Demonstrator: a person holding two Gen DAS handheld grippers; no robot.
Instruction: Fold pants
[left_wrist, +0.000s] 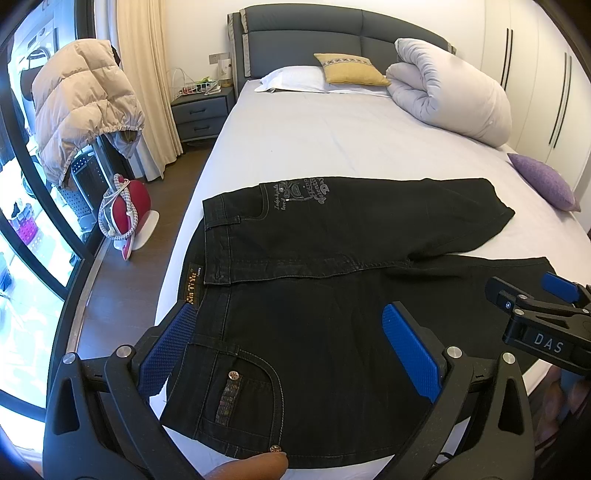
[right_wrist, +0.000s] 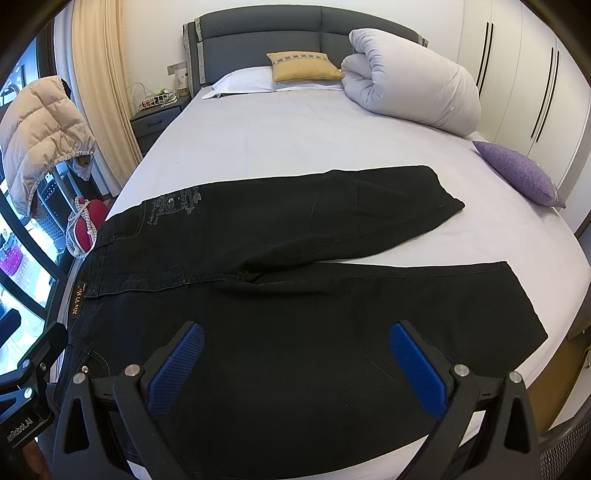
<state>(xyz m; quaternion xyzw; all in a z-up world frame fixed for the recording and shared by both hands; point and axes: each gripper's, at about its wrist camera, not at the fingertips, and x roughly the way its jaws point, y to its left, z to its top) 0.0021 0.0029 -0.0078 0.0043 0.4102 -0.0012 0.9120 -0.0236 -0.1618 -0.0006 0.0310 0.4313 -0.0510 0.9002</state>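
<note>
1. The pants (left_wrist: 332, 266) lie flat across the near end of the bed (left_wrist: 332, 140), waistband left, 2 legs spread right, ready for a lengthwise fold.
2. The left claw (left_wrist: 291, 354) hovers wide over the near pocket, holding nothing.
3. The right claw (right_wrist: 295, 365) hovers wide over the near leg, likewise empty, probably to lift that edge.
</note>
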